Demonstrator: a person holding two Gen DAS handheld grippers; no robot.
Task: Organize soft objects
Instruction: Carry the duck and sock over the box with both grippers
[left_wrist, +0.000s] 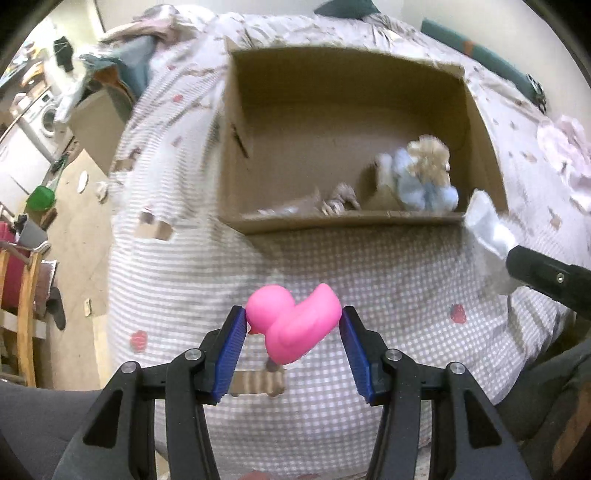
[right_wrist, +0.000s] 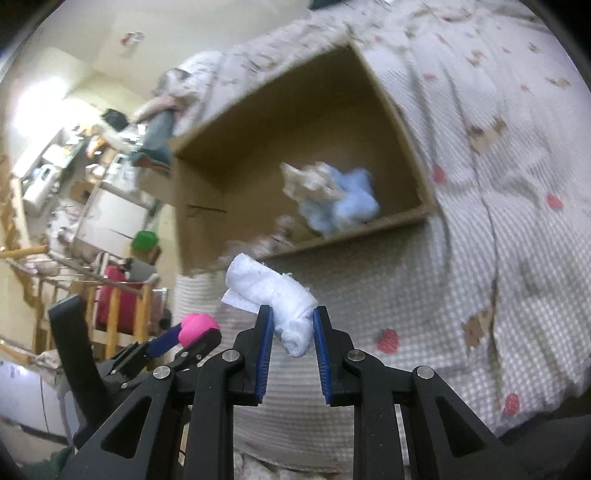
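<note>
Pink duck (left_wrist: 293, 323) clamped, white roll (right_wrist: 273, 295) clamped, box (left_wrist: 236, 110) contents blurred, perhaps plush

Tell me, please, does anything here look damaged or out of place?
The cardboard box on the bed looks worn: its left wall shows slits, and its top rim is ragged. Otherwise nothing stands out. The left gripper holds a pink duck; the right gripper holds a rolled white cloth.
</note>
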